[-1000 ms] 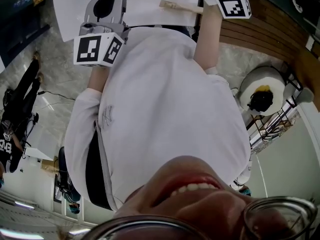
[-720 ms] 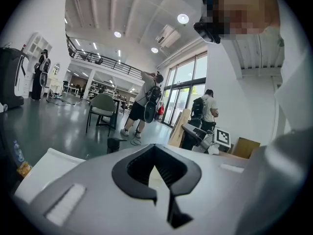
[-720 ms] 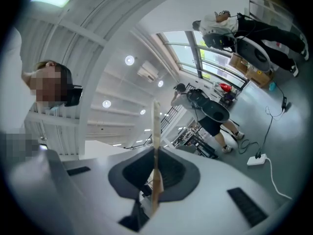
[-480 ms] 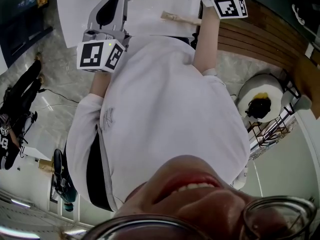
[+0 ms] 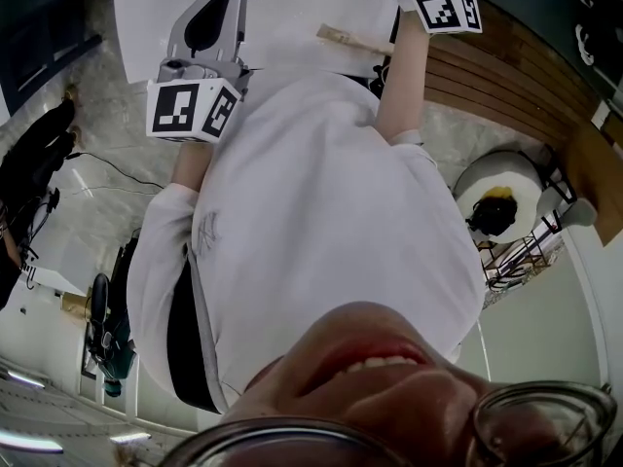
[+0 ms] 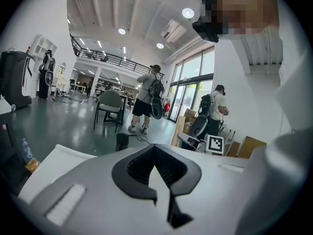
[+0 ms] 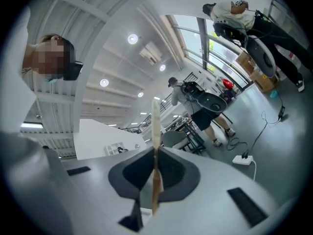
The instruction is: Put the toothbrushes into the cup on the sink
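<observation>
Right tongs [image 7: 156, 164] and toothbrush [image 5: 348, 39] sit slightly lower in the head view than a second ago. Right tongs pinch the wooden toothbrush, upper middle of frame, over the white bench [image 5: 292, 3]. Left tongs [image 6: 154, 172], upper left of frame, pressed together, empty.

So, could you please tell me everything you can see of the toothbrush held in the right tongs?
The toothbrush is a slim, pale tan stick that looks like wood or bamboo. It stands on edge, clamped between the shut jaws of the right tongs. Its upper part rises past their tips and its lower part runs down between them. Nothing else is seen touching it. I cannot make out its bristles from here.
</observation>
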The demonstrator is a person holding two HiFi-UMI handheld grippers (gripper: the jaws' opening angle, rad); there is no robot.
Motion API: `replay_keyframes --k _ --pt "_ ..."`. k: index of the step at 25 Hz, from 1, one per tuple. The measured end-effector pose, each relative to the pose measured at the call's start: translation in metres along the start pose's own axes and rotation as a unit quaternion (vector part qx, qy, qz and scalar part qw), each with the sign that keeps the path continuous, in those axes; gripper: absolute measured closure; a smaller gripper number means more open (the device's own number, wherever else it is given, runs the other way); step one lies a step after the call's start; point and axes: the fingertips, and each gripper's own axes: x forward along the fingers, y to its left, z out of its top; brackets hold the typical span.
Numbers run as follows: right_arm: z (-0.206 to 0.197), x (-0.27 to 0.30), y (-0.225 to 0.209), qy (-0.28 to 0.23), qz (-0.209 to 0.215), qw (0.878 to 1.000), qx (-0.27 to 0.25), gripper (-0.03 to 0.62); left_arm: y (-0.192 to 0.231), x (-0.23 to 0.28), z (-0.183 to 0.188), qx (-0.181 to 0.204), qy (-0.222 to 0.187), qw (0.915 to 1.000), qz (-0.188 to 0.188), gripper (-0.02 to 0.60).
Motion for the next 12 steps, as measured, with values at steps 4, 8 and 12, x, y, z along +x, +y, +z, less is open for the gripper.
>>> replay_keyframes --k 4,8,12 --pt "-0.008 -0.002 -0.003 0.017 -0.004 1.0 -0.014 0.569 0.0 0.001 -0.002 -0.001 0.003 1.0 0.002 0.58" --pt "-0.008 -0.005 -0.006 0.021 -0.011 0.999 -0.025 0.569 -0.002 0.002 -0.002 0.0 0.004 1.0 -0.002 0.58" --pt "-0.005 -0.006 -0.015 0.012 -0.029 0.999 -0.026 0.569 -0.003 0.002 -0.003 0.001 0.004 1.0 -0.004 0.58"
